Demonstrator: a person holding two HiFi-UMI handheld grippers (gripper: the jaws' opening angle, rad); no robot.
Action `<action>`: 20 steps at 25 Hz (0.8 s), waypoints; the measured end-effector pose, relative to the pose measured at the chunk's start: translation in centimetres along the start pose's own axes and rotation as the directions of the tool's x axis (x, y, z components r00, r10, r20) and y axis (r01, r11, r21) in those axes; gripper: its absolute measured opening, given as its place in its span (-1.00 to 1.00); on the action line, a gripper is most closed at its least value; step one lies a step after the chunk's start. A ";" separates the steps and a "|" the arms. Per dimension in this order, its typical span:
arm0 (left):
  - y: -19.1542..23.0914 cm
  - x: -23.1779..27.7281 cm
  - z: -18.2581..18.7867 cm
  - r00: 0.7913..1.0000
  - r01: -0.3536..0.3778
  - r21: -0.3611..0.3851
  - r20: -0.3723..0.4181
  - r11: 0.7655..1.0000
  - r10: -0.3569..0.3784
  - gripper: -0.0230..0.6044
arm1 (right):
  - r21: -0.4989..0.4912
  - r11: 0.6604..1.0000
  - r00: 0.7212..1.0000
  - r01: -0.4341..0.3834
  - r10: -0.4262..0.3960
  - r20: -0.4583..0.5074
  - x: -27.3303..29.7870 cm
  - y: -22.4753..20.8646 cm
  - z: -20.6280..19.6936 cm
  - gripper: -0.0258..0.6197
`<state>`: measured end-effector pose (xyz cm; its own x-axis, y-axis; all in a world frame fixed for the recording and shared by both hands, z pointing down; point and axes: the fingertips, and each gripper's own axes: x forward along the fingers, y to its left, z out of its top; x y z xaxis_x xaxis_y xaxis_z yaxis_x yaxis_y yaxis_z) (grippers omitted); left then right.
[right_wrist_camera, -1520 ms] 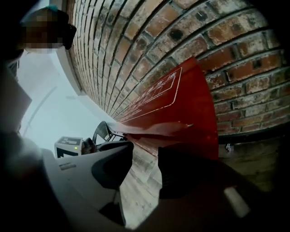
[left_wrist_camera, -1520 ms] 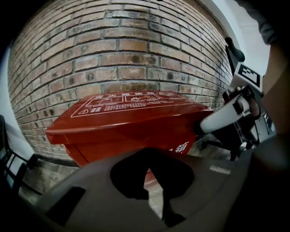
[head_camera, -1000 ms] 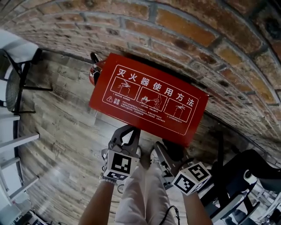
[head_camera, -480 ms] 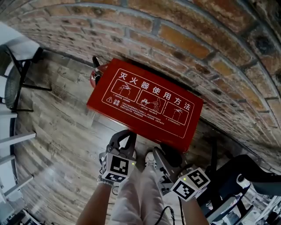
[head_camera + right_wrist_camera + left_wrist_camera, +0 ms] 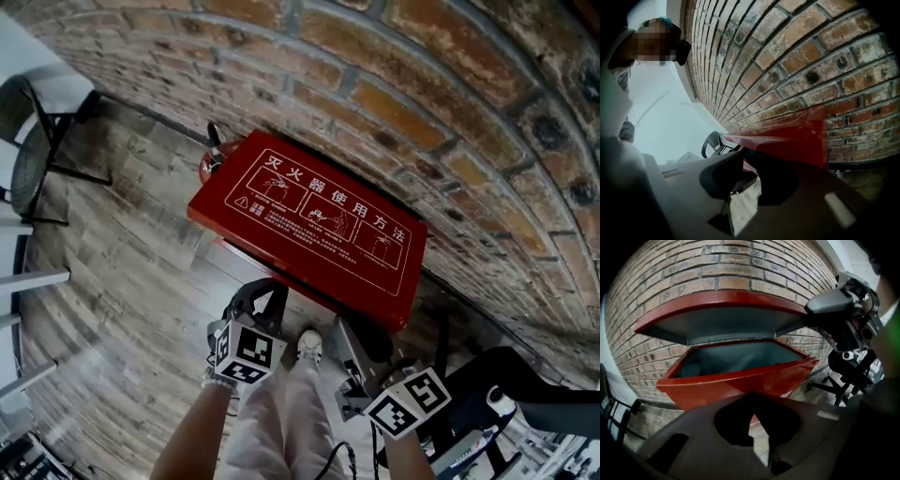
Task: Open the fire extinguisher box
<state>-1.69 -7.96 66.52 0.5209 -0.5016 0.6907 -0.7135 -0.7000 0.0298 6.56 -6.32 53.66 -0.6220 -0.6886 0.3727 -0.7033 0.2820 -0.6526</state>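
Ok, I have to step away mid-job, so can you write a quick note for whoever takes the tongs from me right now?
Left tongs: shut, empty, hanging in front of the box, touching nothing.
Right tongs: the jaws have just been closing, with the near right edge of the lid between them; they appear clamped on it.
Box: stands against the brick wall.
Done: lid raised partway; the dark inside shows.
Left to do: swing the lid up until it is fully open, probably toward the wall, keeping the grip.
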 end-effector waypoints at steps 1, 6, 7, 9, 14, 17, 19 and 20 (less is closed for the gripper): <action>0.0 0.0 -0.1 1.000 -0.001 0.005 -0.002 1.000 0.001 -0.93 | -0.012 1.000 1.000 0.003 -0.003 0.006 -0.1 0.2 0.3 -0.67; -0.1 -0.2 -0.4 1.000 -0.006 0.014 -0.015 1.000 0.007 -0.93 | -0.069 0.997 0.999 0.022 -0.019 0.036 0.0 0.7 2.4 -0.74; -0.1 -0.2 -0.4 1.000 -0.006 0.014 -0.018 1.000 0.007 -0.93 | -0.078 0.997 0.999 0.026 -0.022 0.044 0.1 0.8 2.9 -0.77; -0.2 -0.3 -0.5 1.000 -0.006 0.013 -0.023 1.000 0.007 -0.93 | -0.100 0.994 0.998 0.033 -0.028 0.060 0.2 0.9 4.0 -0.78; -0.5 -0.4 0.4 0.999 -0.013 0.021 -0.030 1.000 0.013 -0.93 | -0.177 0.982 0.995 0.058 -0.042 0.090 0.0 1.0 8.1 -0.80; -0.5 -0.3 0.7 0.999 -0.019 0.019 -0.027 1.000 0.019 -0.93 | -0.214 0.974 0.993 0.067 -0.045 0.105 0.1 0.9 10.0 -0.80; -0.4 -0.4 0.7 0.999 -0.021 0.017 -0.028 1.000 0.021 -0.93 | -0.229 0.970 0.992 0.077 -0.052 0.115 0.2 0.8 10.9 -0.80; -0.3 -0.4 0.7 0.999 -0.023 0.017 -0.029 1.000 0.024 -0.93 | -0.238 0.968 0.991 0.084 -0.057 0.120 0.3 0.7 11.3 -0.80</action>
<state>-1.35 -7.87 65.68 0.4897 -0.5030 0.7122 -0.7174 -0.6967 0.0013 9.82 -13.86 45.90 -0.5352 -0.7785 0.3278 -0.8148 0.3735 -0.4433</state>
